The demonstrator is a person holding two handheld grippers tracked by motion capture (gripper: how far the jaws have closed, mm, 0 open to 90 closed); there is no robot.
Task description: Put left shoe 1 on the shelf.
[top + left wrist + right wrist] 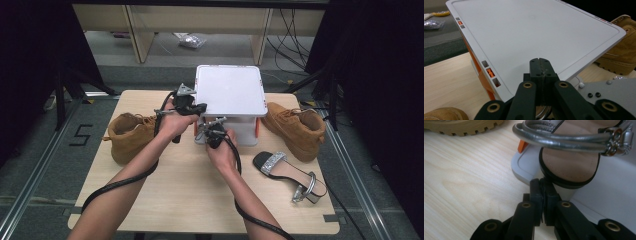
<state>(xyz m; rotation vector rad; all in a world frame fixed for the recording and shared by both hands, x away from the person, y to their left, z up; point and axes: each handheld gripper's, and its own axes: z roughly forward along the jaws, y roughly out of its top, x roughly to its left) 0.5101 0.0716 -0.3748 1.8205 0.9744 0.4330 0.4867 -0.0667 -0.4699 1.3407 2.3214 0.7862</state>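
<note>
A white box with a flat lid [230,90] stands at the back middle of the table. My left gripper [200,107] is at the lid's front left corner. In the left gripper view its jaws [540,62] are shut, seam closed, tips lying over the lid [536,32] near its edge. My right gripper [209,129] is low at the box's front. In the right gripper view its jaws [541,182] pinch the black heel edge of a silver-strapped sandal [571,162], which lies across the box's white rim [524,165]. A matching sandal [287,172] lies on the table at the front right.
A tan boot [131,135] lies left of the box and another [295,125] right of it. The light wooden table [175,200] has bare room along its front. Orange latches [489,72] show on the box's side. Behind the table stand bench legs and loose cables.
</note>
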